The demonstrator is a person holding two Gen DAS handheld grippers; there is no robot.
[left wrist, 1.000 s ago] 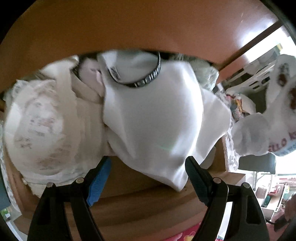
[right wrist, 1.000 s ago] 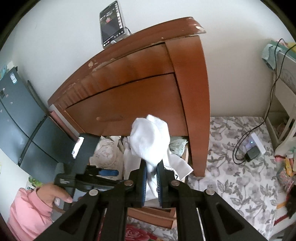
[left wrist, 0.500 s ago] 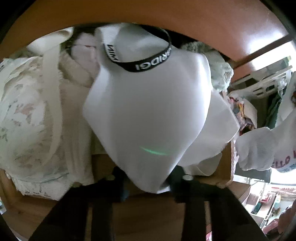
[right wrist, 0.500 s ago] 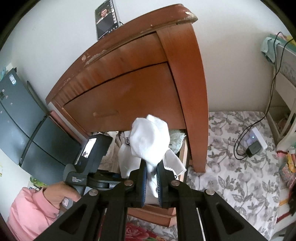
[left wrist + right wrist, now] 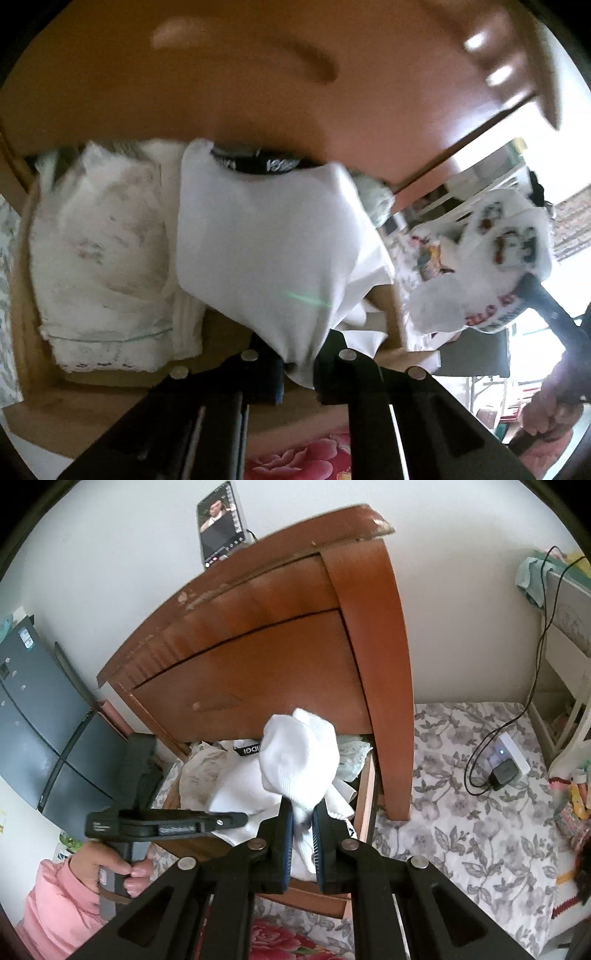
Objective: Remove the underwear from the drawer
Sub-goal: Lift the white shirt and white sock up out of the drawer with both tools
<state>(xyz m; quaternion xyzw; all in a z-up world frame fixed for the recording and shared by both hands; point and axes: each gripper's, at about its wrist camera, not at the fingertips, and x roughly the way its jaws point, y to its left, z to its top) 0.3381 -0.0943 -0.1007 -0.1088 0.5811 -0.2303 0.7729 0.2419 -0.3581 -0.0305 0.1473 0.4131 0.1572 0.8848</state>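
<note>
Left wrist | left tool [image 5: 297, 363] closing on white underwear [image 5: 266, 236]

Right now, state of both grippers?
Left gripper: fingers closing on the white underwear.
Right gripper: shut on a white sock.

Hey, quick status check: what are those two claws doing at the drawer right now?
Left gripper closing on white underwear over the open drawer. Right gripper shut on a white sock. Nothing blocking.
</note>
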